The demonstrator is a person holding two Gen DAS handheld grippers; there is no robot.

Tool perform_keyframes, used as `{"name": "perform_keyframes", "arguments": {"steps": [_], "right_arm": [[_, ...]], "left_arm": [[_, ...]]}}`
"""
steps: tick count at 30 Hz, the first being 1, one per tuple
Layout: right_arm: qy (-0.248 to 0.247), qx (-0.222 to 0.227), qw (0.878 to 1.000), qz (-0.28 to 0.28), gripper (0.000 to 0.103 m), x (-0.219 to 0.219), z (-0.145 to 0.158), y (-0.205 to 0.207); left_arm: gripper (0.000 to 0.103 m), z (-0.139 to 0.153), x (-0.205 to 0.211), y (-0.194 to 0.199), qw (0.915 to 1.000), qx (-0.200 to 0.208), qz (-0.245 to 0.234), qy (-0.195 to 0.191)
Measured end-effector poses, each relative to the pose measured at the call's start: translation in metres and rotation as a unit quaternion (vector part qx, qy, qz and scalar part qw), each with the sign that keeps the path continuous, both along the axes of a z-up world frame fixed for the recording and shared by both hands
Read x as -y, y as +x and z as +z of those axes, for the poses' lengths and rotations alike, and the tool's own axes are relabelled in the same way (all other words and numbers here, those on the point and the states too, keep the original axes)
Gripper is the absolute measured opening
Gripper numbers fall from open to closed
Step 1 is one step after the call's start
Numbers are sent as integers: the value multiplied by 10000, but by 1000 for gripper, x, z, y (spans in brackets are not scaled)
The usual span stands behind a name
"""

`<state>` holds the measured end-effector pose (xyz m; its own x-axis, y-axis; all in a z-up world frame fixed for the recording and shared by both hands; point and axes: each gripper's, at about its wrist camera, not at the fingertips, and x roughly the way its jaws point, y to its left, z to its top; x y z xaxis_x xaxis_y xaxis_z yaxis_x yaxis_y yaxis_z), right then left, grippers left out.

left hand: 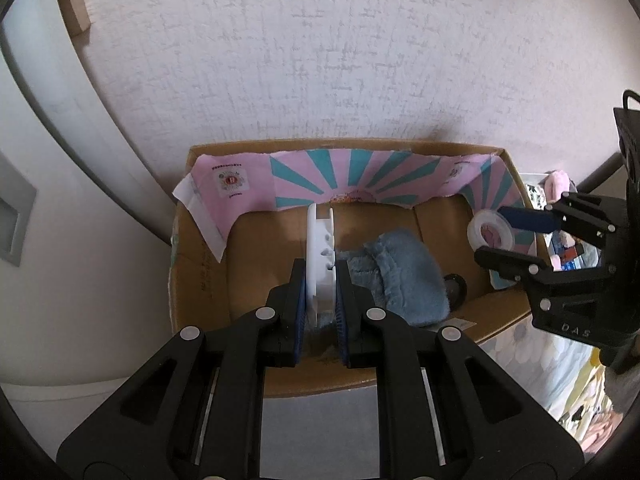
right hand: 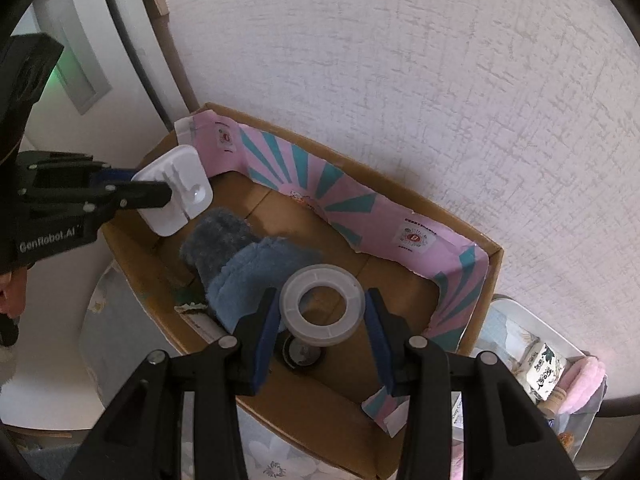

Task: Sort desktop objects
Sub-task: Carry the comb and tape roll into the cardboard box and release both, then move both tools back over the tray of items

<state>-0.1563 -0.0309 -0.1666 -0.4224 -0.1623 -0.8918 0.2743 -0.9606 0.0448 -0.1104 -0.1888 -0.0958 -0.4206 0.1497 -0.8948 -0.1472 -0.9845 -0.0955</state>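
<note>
Both grippers hang over the open cardboard box (right hand: 492, 256) that stands against the wall, each one loaded. The left gripper (left hand: 322, 280) has its blue pads pressed tight on the two flat faces of a white plastic holder (left hand: 319, 252), which it carries edge-on above the box's left half; from the other side the holder (right hand: 176, 196) shows as a rounded square plate with moulded ridges. It looks stiff and light, and smooth enough to slide, so the grip across the broad faces near the lower edge seems the safe one. The right gripper (right hand: 322, 312) clamps a roll of clear tape (right hand: 322, 308) across its outer rim, held flat with the hole facing up, over the box's near right part. The tape should be light and rigid, but its slick round rim could squirt out of the pads if squeezed off-centre, so a hold straight across the widest part seems best. Down in the box lie a fluffy blue slipper (right hand: 256, 268) and a small dark round object (right hand: 300, 354) almost under the tape.
</note>
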Motion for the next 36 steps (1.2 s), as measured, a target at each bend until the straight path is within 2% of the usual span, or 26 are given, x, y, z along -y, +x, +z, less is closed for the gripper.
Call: {"name": "perform_keyframes", "arguments": {"steps": [1, 2, 3, 4, 5, 8, 9, 10, 11, 12, 13, 23, 31, 33, 36], "right_arm": [[-53, -14, 10000, -82, 39, -2, 1, -1], [-101, -14, 9999, -130, 44, -3, 1, -1], [-136, -21, 9997, -178, 64, -4, 1, -1], [-156, -73, 9995, -247, 79, -6, 2, 0], [-182, -129, 9994, -258, 98, -7, 3, 1], [-292, -139, 9993, -209, 99, -7, 5, 6], [-286, -153, 9992, -217, 99, -8, 6, 9], [-263, -157, 9993, -202, 99, -8, 6, 9], [-235, -168, 9994, -204, 99, -8, 6, 11], [-204, -169, 9994, -207, 99, -9, 6, 12], [-156, -159, 9995, -215, 99, -9, 6, 14], [122, -265, 9993, -249, 99, -11, 13, 33], [256, -722, 9951, -619, 99, -28, 48, 60], [223, -652, 9951, -715, 99, -35, 49, 64], [-107, -539, 9933, -1015, 99, -53, 51, 75]], "left_arm": [[12, -1, 0, 0, 10000, 45, 8, 26], [12, -2, -1, 0, 10000, 84, 26, 19], [13, -3, -2, 0, 9999, 103, 46, -64], [13, -3, -3, -1, 9998, 109, 33, -168], [14, -4, -5, 0, 9996, 119, 2, -264], [16, -7, -9, 3, 9994, 98, -63, -317], [21, -7, -9, 4, 9995, 91, -60, -282], [29, -7, -9, 4, 9996, 88, -55, -261], [67, -8, -9, 5, 9997, 91, -44, -237], [96, -9, -9, 4, 9997, 97, -42, -228], [101, -9, -10, 6, 9998, 69, -46, -187], [103, -22, -30, 15, 9993, -9, -167, -328], [103, -12, -47, 18, 9988, -421, -150, -195], [103, -12, -52, 18, 9985, -478, -170, -214], [103, -12, -56, 17, 9978, -564, -232, -262]]}}
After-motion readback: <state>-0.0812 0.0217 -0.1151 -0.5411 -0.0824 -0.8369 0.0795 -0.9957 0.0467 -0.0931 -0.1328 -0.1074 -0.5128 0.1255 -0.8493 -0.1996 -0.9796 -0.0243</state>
